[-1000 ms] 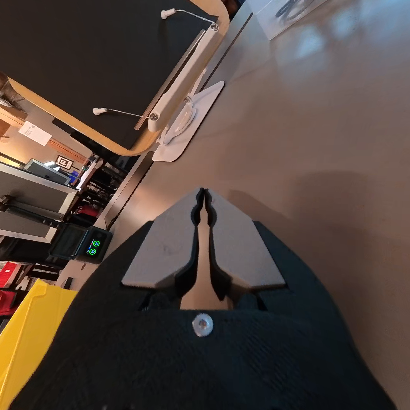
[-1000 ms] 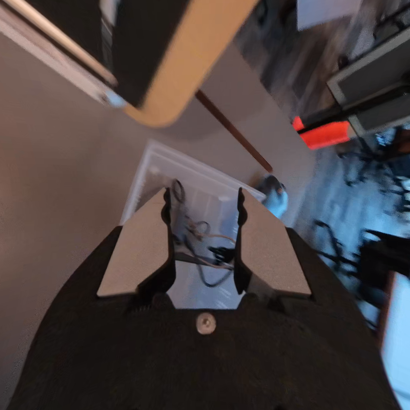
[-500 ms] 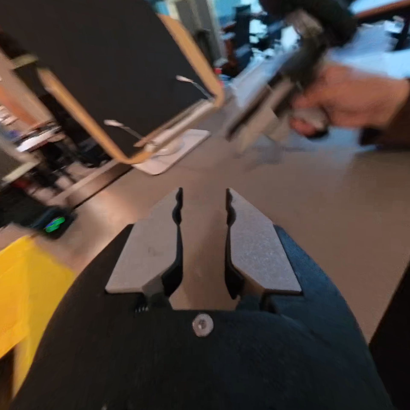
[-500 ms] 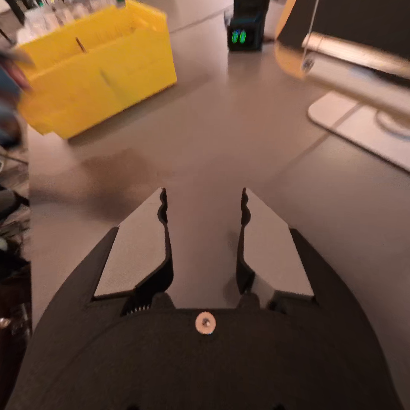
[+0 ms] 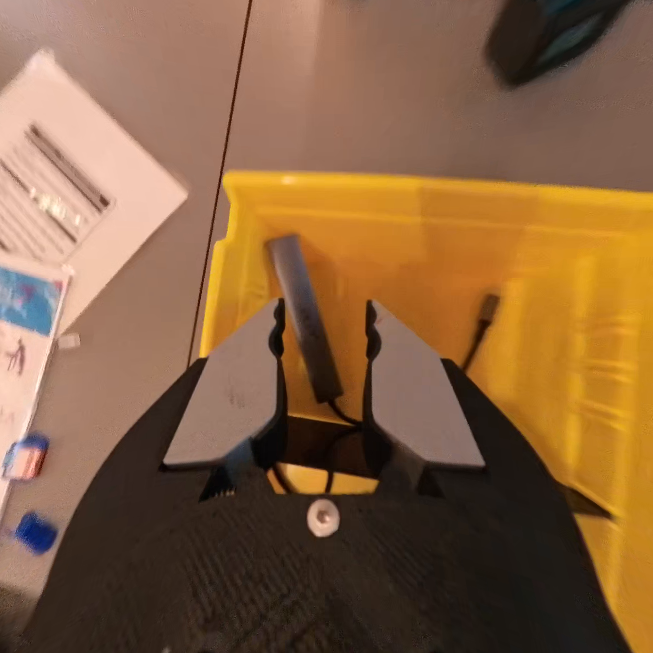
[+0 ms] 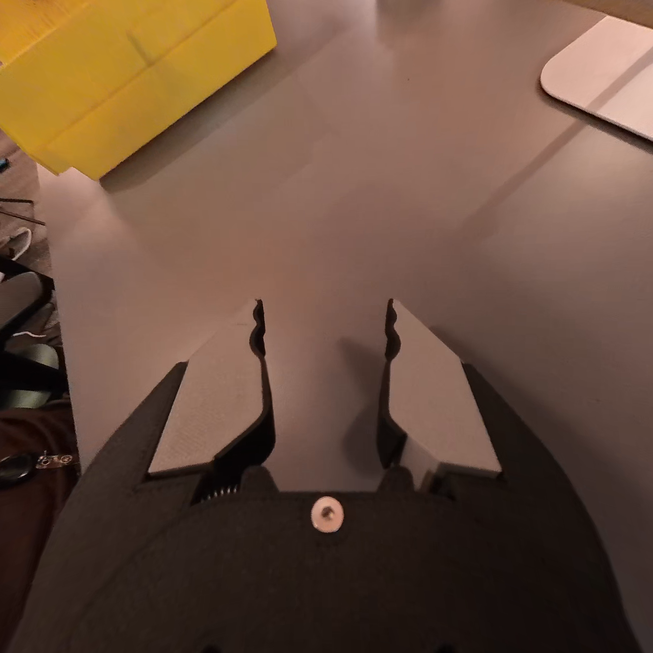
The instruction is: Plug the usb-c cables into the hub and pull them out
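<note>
In the left wrist view a long grey hub leans in the left corner of a yellow bin, with a black cord running from its near end. A grey USB-C plug on a black cable lies further right in the bin. My left gripper is open and empty, hovering above the bin with the hub between its fingers. My right gripper is open and empty over bare grey table, with the yellow bin at its far left.
A white paper sheet and a card with blue print lie left of the bin. A black device sits beyond the bin. A white monitor base is at the right gripper's far right. The table edge runs along the left. Some 50 centimetres of space lies between my two pairs of fingers.
My left gripper swung from facing the monitor down over the yellow bin and opened wider. My right gripper moved closer to the table and the view dropped lower.
</note>
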The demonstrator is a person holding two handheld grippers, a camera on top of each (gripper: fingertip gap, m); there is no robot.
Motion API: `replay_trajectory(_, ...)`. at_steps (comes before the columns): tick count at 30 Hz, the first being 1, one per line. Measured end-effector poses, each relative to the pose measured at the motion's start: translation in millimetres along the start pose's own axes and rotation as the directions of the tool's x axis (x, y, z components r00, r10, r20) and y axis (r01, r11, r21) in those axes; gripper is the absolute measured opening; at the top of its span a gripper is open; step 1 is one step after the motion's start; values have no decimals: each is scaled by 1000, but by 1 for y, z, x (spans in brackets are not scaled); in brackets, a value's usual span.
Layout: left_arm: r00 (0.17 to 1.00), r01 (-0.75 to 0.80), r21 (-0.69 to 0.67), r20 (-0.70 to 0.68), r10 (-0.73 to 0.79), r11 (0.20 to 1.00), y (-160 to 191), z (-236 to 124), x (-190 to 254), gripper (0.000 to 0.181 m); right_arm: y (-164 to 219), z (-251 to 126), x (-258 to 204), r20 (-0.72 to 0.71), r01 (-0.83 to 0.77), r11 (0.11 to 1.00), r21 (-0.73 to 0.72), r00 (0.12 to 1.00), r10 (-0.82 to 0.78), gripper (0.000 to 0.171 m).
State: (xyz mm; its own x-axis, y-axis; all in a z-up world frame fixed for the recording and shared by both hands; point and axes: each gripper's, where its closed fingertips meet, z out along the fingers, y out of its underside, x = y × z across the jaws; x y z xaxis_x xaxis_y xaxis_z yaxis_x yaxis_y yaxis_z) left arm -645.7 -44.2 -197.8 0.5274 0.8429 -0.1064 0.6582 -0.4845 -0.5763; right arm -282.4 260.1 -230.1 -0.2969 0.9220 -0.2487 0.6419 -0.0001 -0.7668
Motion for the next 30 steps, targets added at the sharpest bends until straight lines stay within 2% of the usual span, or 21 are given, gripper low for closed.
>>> replay_trajectory(2, 997, 1, -101, 79, 7, 995, 14, 18, -15, 42, 1, 0, 2, -25, 19, 1000, -6, 999, -19, 67)
replay_trajectory(5, 994, 19, -133, 107, -4, 991, 17, 26, -20, 35, 1, -1, -1, -32, 35, 999, 0, 999, -35, 65)
replay_trajectory(7, 996, 6, -138, 84, 6, 990, 17, 29, -12, 53, 0, -1, -3, -29, 42, 999, 1, 999, -42, 65)
replay_trajectory(10, 991, -54, -235, 105, 81, 970, 37, 41, -8, 54, 1, 0, -4, -26, 48, 999, -1, 999, -48, 64)
replay_trajectory(11, 984, -82, -247, 135, 119, 965, 37, 42, -10, 50, 1, 0, -4, -29, 47, 999, -2, 998, -47, 64)
replay_trajectory(13, 964, -169, -264, 157, 215, 950, 37, 40, -14, 26, 1, 0, -2, -34, 49, 999, -2, 998, -49, 62)
replay_trajectory(15, 946, -233, -294, 151, 286, 927, 38, 38, -17, 27, 2, -2, 0, -41, 53, 999, -4, 998, -54, 58)
replay_trajectory(17, 934, -268, -266, 164, 317, 926, 30, 31, -18, 26, -1, -6, 3, -55, 57, 998, 8, 997, -57, 56)
replay_trajectory(20, 917, -325, -99, 210, 339, 940, -11, 2, -18, 22, -6, -11, 4, -47, 40, 999, 37, 998, -39, 55)
replay_trajectory(24, 864, -453, 145, 314, 393, 880, -76, -73, -5, 22, -5, -11, 7, -38, 17, 999, 41, 999, -16, 55)
replay_trajectory(27, 836, -537, 316, 324, 443, 782, -109, -140, 34, 22, -3, -9, 11, -58, 25, 999, 32, 998, -23, 48)
replay_trajectory(30, 825, -562, 423, 217, 523, 711, -107, -188, 101, 22, -3, -8, 16, -83, 33, 999, 31, 996, -31, 48)
